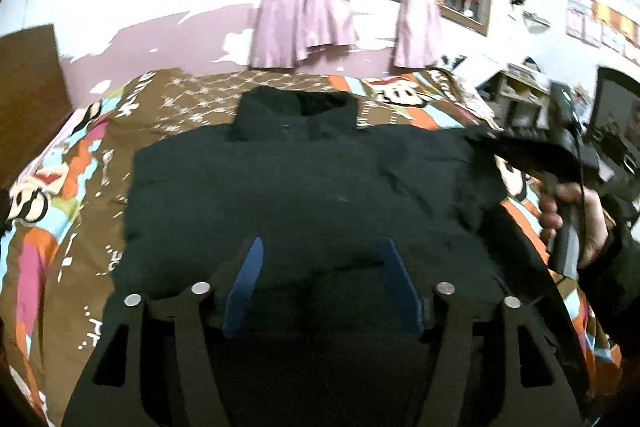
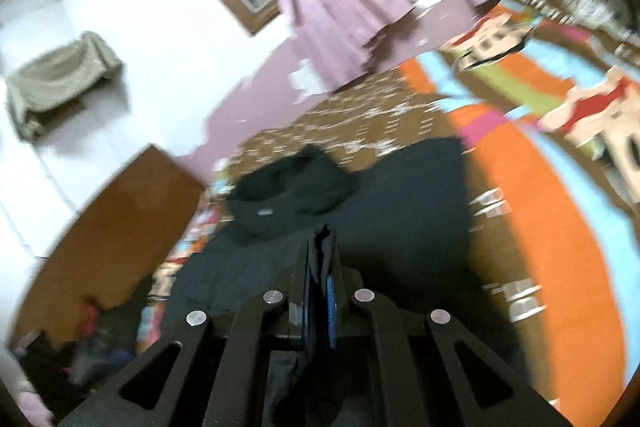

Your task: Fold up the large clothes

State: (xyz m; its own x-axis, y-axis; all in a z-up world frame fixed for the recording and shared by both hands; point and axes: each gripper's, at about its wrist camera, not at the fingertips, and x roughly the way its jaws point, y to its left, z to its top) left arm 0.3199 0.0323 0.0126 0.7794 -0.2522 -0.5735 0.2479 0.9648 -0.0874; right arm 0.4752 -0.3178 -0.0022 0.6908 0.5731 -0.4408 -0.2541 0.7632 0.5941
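A large black jacket [image 1: 304,187] lies flat on the bed, collar [image 1: 296,115] at the far side. My left gripper [image 1: 322,247] is open, its blue pads over the jacket's near hem. My right gripper [image 1: 516,147] appears at the right in the left wrist view, held by a hand, lifting the jacket's right sleeve. In the right wrist view the right gripper [image 2: 322,259] is shut on a fold of black fabric, above the jacket [image 2: 400,211] and near its collar [image 2: 292,187].
The bed has a colourful cartoon bedspread [image 1: 60,195], which also shows in the right wrist view [image 2: 540,187]. Pink curtains [image 1: 304,11] hang at a window on the far wall. A brown wooden board [image 1: 28,83] stands at the left. Cluttered shelves [image 1: 520,87] stand at the right.
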